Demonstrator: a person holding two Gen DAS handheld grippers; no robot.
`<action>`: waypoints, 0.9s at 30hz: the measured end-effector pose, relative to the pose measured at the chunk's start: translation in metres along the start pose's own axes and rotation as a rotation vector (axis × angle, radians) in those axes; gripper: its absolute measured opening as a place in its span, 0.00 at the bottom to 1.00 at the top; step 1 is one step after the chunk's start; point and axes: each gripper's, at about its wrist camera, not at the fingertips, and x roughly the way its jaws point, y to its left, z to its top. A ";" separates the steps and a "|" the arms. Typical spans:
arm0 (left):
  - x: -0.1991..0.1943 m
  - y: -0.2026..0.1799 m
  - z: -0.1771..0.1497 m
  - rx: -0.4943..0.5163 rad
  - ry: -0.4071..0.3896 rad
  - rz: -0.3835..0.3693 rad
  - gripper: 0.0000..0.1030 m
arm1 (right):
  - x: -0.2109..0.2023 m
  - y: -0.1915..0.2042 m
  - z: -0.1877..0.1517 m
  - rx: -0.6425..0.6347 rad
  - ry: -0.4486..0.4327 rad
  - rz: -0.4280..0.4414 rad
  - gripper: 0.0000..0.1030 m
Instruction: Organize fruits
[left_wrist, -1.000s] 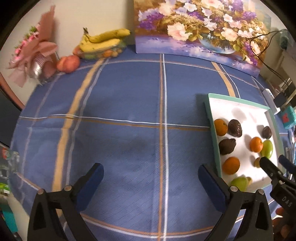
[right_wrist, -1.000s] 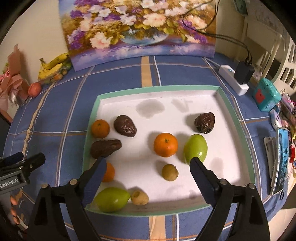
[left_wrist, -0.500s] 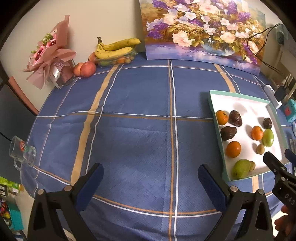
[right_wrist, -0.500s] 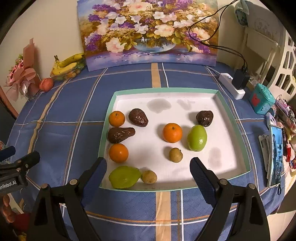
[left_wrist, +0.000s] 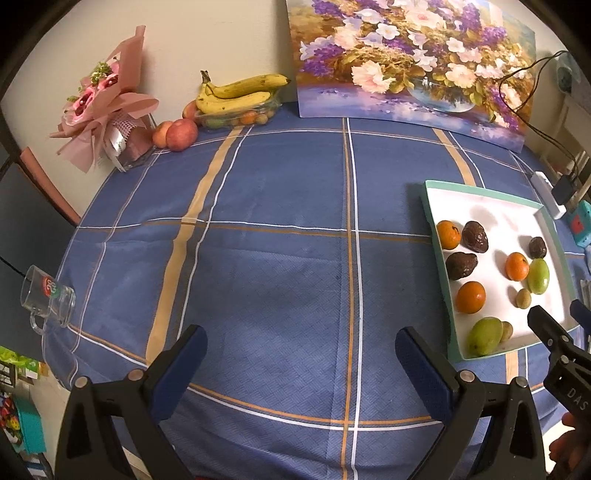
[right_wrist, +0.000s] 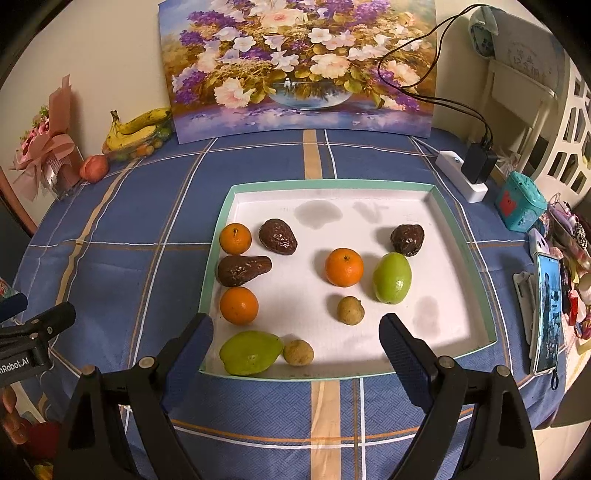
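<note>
Right wrist view: the right hand-held gripper (right_wrist: 295, 345) is released and empty above the near edge of the tray (right_wrist: 458, 221) of fruits. The left hand-held gripper (left_wrist: 301, 350), also released, hangs over the bare counter (left_wrist: 277, 206), with the tray to its right.

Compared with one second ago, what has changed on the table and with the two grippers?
Both grippers pulled back from the table: the tray and fruits look farther away, and the left view now takes in a glass mug at the table edge. The left gripper and right gripper stay open and empty. All fruits lie where they were.
</note>
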 end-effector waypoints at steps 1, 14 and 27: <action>0.000 0.000 0.000 0.003 0.001 0.002 1.00 | 0.000 0.000 0.000 -0.001 0.000 0.000 0.89; 0.003 0.000 0.000 0.002 0.013 0.005 1.00 | 0.002 0.001 -0.001 -0.006 0.008 -0.003 0.89; 0.006 0.002 -0.002 -0.003 0.025 0.005 1.00 | 0.004 0.001 -0.001 -0.014 0.015 -0.006 0.89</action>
